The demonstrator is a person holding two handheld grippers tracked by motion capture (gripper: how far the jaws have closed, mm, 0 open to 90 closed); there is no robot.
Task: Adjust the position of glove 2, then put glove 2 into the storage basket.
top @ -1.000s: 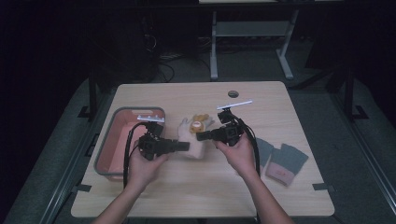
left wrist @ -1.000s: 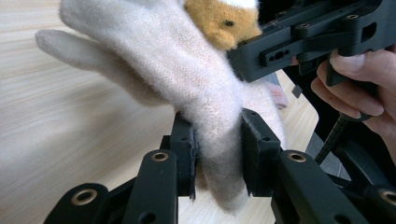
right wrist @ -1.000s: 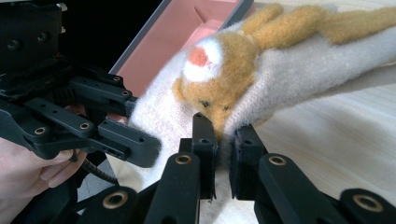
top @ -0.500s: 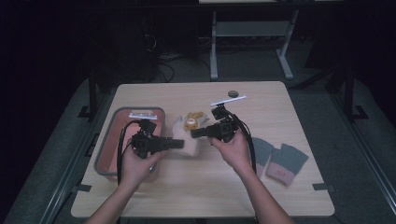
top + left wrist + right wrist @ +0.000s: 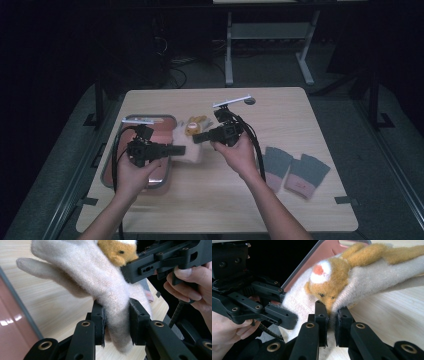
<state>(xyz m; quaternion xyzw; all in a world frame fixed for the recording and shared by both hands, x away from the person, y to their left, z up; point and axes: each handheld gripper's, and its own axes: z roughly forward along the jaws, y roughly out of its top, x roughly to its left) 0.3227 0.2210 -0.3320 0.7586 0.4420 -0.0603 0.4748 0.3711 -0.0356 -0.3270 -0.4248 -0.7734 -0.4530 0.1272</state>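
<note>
- Hanging between the two tongs, a cream knitted glove [image 5: 100, 282] with an orange plush animal face [image 5: 329, 282] sewn on it is held just above the surface, beside the tray's right edge.
- The left tongs [image 5: 116, 322] are clamped on the glove's cuff end; its pads press the wool from both sides, and the glove's fingers fan away toward the top of the left gripper view.
- The right tongs [image 5: 329, 320] are nearly closed, pinching a fold of the glove just under the animal face.
- The surface [image 5: 300, 120] is a pale wood-grain tabletop with rounded corners, standing on a grey floor in a dark room; a white-framed bench [image 5: 270, 35] and loose cables lie behind it.
- A metal tray [image 5: 107, 175] with a reddish-pink inside sits at the left of the surface, partly under the left hand [image 5: 131, 172].
- A pair of grey mittens with pink cuffs [image 5: 292, 170] lies well apart at the right, side by side.
- A small dark round object [image 5: 249, 101] rests near the far edge; what it is cannot be told.
- Both forearms enter from the near edge; the left hand points its tool to the right, while the right hand [image 5: 240, 152] points its tool to the left, so the tips meet at the glove.
</note>
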